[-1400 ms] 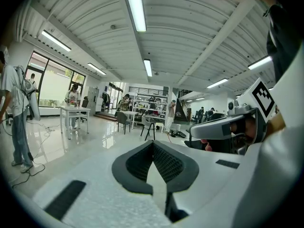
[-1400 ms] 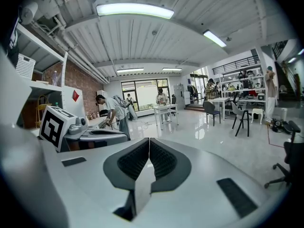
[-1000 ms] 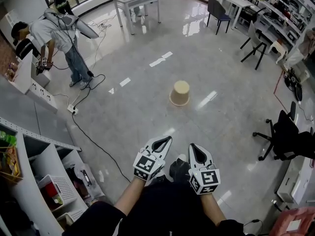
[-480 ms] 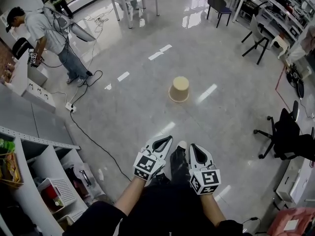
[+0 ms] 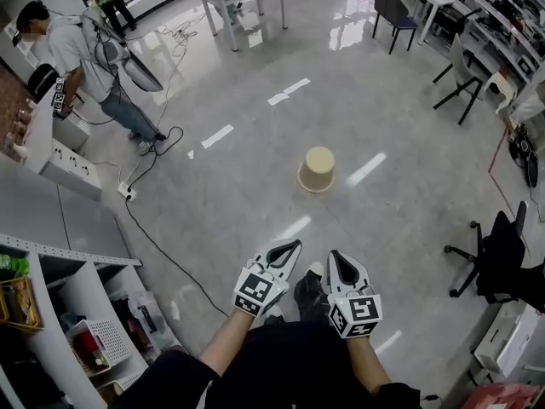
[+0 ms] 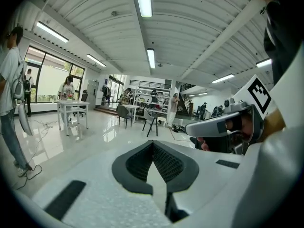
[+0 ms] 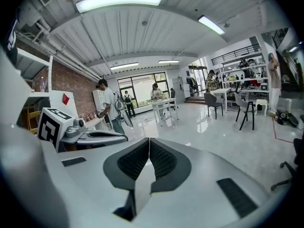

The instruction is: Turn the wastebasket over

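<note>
Both forearms reach forward from the bottom edge of the head view, side by side. The left gripper and right gripper point ahead over the grey floor, noses tipped a little down. Both sets of jaws are pressed together, tip to tip. Each gripper's own view shows the dark pads meeting in a thin seam with nothing between them.

The hands themselves are hidden under the white bodies and marker cubes, and a dark shoe peeks out between the two grippers.

Well ahead of them, out on open floor and apart from everything, stands the beige wastebasket. Its wider end sits on the floor and its narrower, closed end faces up, so the long axis runs upright. The mouth is out of sight against the floor. Neither gripper view catches it, because the gripper bodies fill the lower half there. Another person stands at the far left.
</note>
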{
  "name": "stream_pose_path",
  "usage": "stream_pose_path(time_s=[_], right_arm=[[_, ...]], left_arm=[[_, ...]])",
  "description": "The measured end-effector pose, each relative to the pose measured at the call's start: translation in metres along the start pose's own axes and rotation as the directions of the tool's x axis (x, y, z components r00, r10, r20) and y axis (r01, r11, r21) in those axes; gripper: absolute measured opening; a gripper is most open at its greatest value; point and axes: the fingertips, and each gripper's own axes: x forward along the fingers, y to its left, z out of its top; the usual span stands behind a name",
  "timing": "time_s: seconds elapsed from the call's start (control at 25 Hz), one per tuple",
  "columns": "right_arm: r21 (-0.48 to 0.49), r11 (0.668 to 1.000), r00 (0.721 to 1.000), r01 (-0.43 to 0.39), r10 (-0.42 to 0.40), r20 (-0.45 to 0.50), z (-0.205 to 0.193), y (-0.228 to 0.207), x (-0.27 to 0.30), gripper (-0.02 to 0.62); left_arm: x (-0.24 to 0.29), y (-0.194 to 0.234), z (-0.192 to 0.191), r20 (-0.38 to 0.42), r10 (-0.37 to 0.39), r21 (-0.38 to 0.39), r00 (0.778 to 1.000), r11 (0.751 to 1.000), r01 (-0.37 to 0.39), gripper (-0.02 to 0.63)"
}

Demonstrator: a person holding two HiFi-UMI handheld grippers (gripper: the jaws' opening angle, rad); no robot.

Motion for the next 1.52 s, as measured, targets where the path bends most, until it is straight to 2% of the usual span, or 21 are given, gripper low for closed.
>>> stream_pose_path(time_s=[0.24,0.56,0.96,1.36,1.52], right_arm=[[0.001,1.000,1.000,-0.019,0.019,-0.004,0.029,-0.042,0.039,0.011],[0.019,1.000,1.000,-0.010,0.010,-0.025,0.050,-0.112,0.074,0.012],[0.015,1.000,0.999,-0.014,0.015,-0.042,0.067,-0.157,0.117,0.012],[0.037,0.999,0.996,0.034,-0.030,-0.086,0.087,-0.191,0.200,0.012],[0.050,0.997,0.994,0.059,-0.054,-0.097,0.087,-0.216,0.237,0.012]], left_arm=[[0.055,0.034,0.022,-0.008,0.027,-0.003,1.000,1.000,-0.027,0.006],[0.121,0.060,0.041,-0.025,0.035,0.010,0.999,0.999,-0.035,0.006],[0.182,0.093,0.058,-0.044,0.018,0.041,0.999,0.999,-0.016,0.006],[0.250,0.171,0.064,-0.069,-0.028,0.058,0.997,0.998,0.032,0.006],[0.285,0.203,0.050,-0.090,-0.048,0.066,0.995,0.996,0.054,0.006]])
